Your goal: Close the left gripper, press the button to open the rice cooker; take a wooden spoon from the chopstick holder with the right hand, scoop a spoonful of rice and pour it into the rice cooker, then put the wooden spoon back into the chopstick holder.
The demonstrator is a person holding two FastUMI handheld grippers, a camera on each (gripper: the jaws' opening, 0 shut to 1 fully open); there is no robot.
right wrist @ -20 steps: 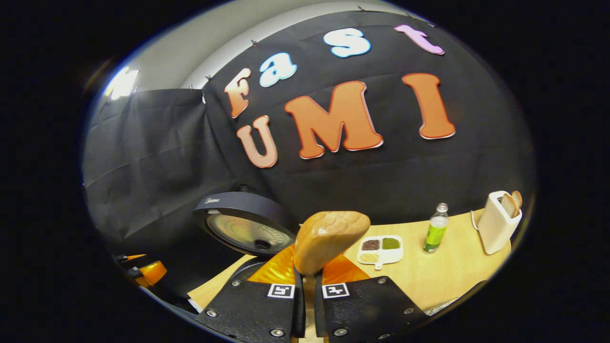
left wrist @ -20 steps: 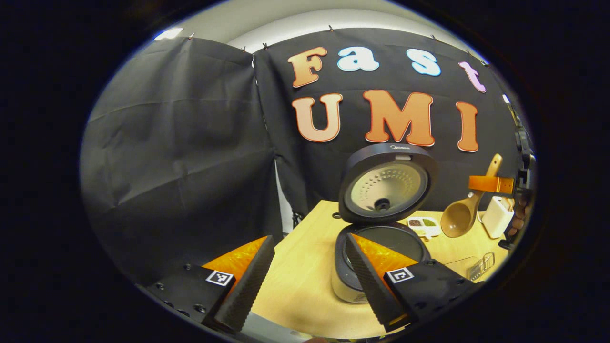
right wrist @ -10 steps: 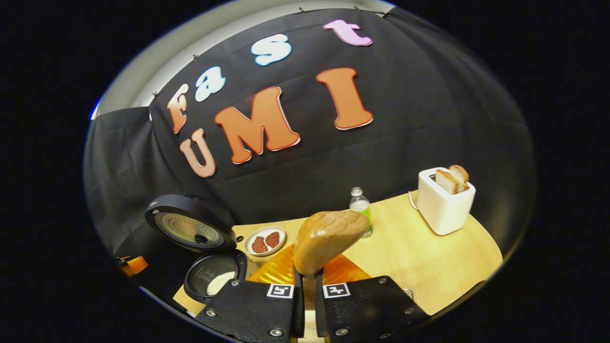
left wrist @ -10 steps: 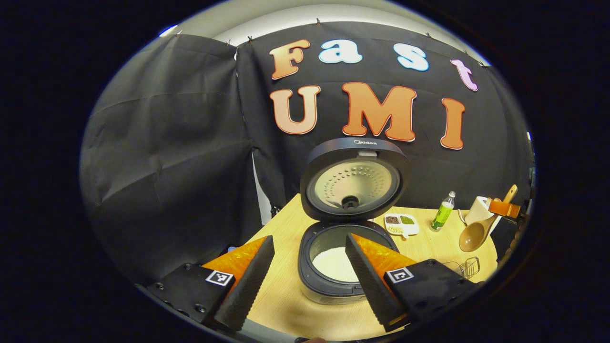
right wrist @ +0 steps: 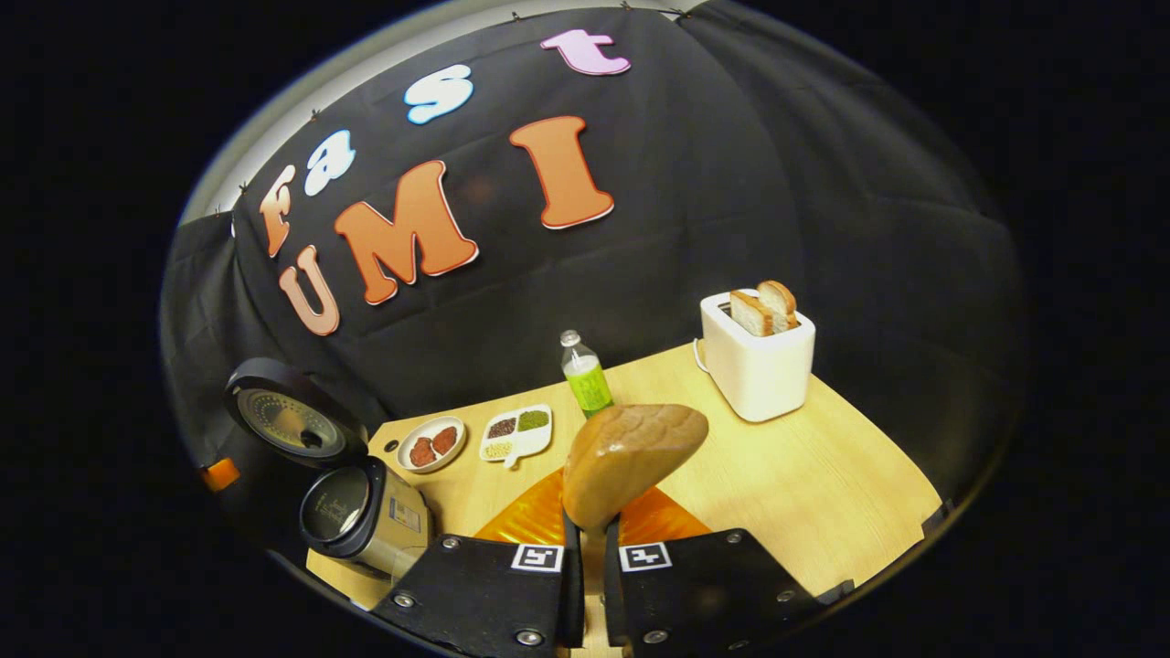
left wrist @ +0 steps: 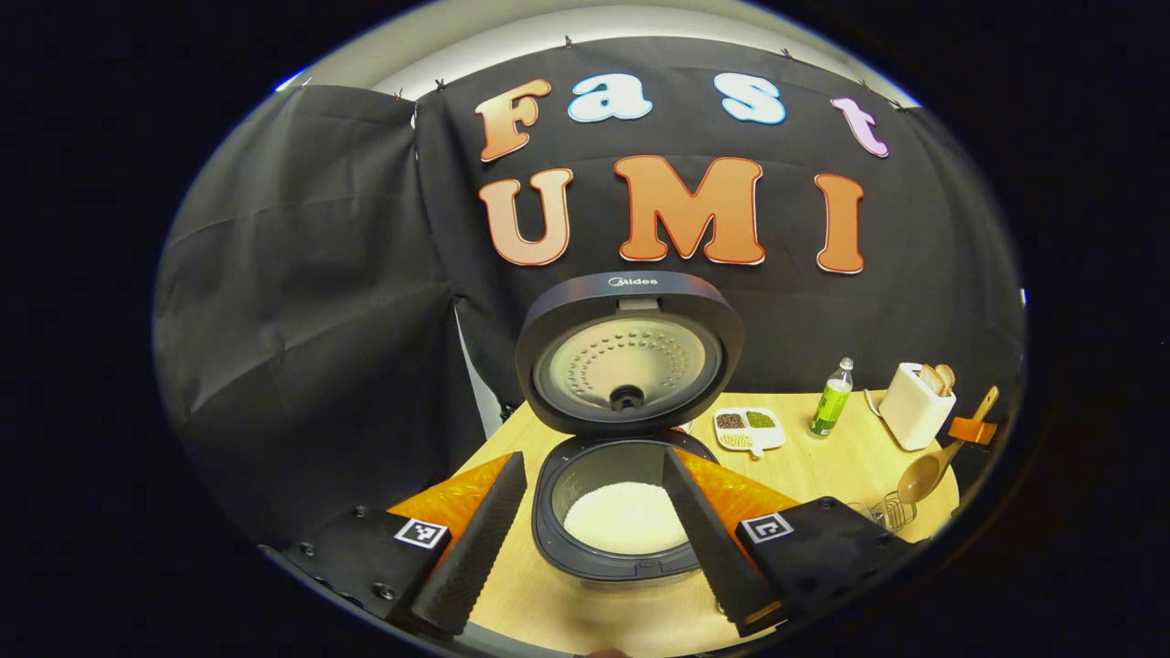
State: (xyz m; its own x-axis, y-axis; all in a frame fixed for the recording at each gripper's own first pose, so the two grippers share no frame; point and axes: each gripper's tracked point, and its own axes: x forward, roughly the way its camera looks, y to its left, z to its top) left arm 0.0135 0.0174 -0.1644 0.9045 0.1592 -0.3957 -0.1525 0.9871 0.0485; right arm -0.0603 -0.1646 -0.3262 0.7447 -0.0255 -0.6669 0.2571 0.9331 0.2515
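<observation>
One wooden spoon (right wrist: 631, 461) stands clamped by its handle between the closed fingers of the right gripper (right wrist: 586, 557), its bowl rising just ahead of that camera; in the left gripper view the same spoon (left wrist: 925, 475) hangs bowl-down at the far right edge, just above a wire chopstick holder (left wrist: 888, 514) on the table (left wrist: 823, 461). The rice cooker (left wrist: 622, 512) sits at the table's near left with its lid (left wrist: 629, 352) tipped up and white rice (left wrist: 626, 516) lying in the pot (a shallow mound, as far as the view tells). The left gripper (left wrist: 585, 548) hovers before the cooker with its fingers spread wide, holding nothing. Behind the cooker lie a divided white dish of grains (left wrist: 749, 428) and a small plate (right wrist: 431, 444) with reddish pieces; farther right stand a green bottle (right wrist: 586, 376) and a white toaster (right wrist: 757, 355) with two bread slices up.
</observation>
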